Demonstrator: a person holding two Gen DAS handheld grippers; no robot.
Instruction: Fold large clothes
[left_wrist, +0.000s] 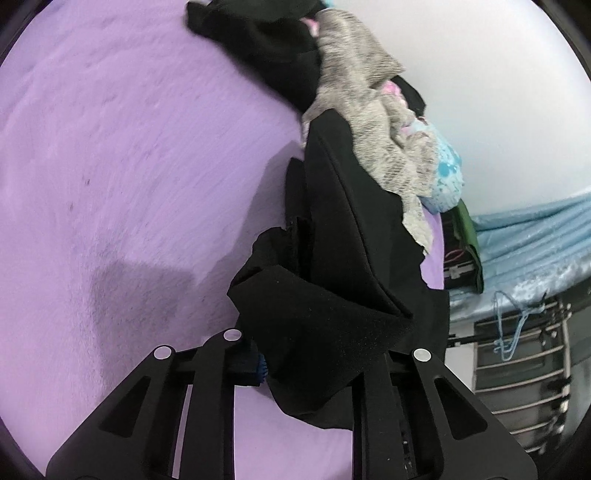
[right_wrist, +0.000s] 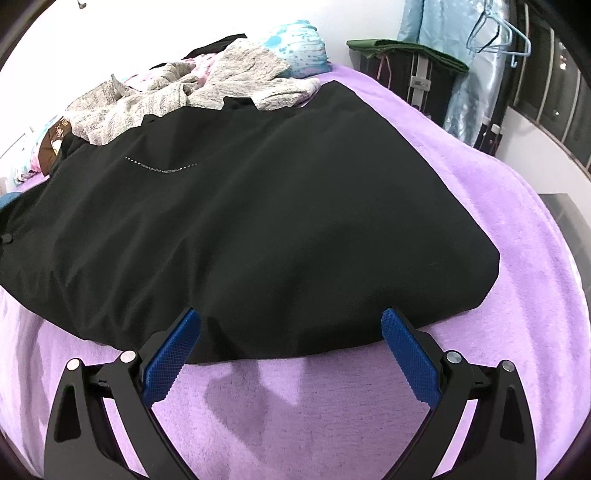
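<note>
A large black garment (right_wrist: 258, 206) with a small line of pale print lies spread on the purple blanket (right_wrist: 498, 258). In the right wrist view my right gripper (right_wrist: 291, 317) stands open, its blue pads (right_wrist: 170, 354) wide apart on either side of the garment's near hem, not pressing on it. In the left wrist view my left gripper (left_wrist: 306, 365) is shut on a bunched corner of the black garment (left_wrist: 332, 266), lifted above the blanket (left_wrist: 129, 166). The cloth covers most of the left fingertips; only a bit of blue pad (left_wrist: 260, 369) shows.
A heap of clothes lies at the far end of the bed: a grey mottled piece (right_wrist: 221, 81), a light blue patterned piece (right_wrist: 299, 48) and more black cloth (left_wrist: 266, 40). Beside the bed stand a dark case (right_wrist: 410, 77), blue curtains (right_wrist: 476, 62) and hangers (right_wrist: 498, 33).
</note>
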